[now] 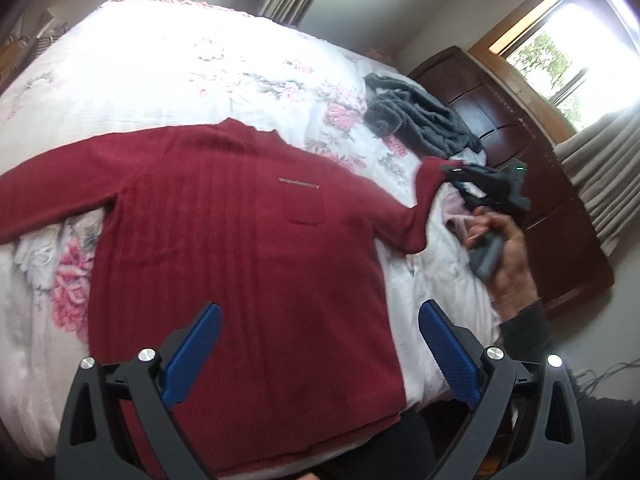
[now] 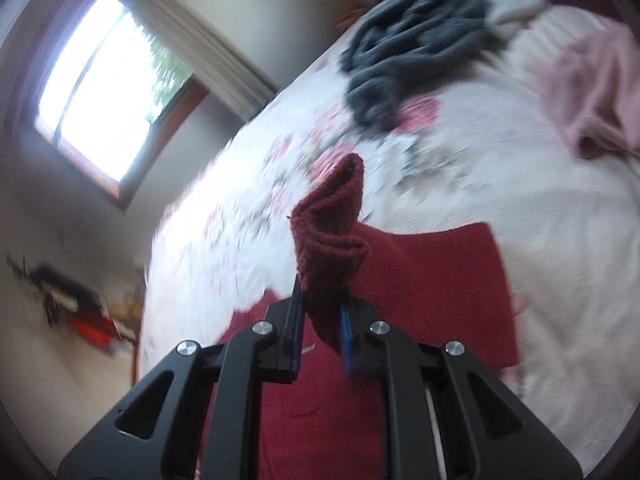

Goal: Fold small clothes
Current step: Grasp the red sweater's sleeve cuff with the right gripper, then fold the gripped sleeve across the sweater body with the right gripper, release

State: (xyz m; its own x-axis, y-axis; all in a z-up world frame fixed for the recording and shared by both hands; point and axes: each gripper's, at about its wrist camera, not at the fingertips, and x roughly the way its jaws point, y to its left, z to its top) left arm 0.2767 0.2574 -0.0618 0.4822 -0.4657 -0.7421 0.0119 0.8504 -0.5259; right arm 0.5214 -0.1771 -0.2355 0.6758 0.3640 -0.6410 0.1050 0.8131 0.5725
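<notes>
A dark red ribbed knit sweater (image 1: 240, 216) lies flat, front up, on the floral white bedspread (image 1: 180, 64). The right gripper (image 2: 322, 316) has its fingers clamped on the sweater's sleeve cuff (image 2: 332, 216), lifted off the bed. The left gripper (image 1: 320, 344) hovers over the hem, fingers spread wide. A crumpled grey garment (image 1: 416, 116) lies near the far edge.

Black gripper (image 1: 320, 344), blue pads, dark sleeve (image 1: 524, 324)
</notes>
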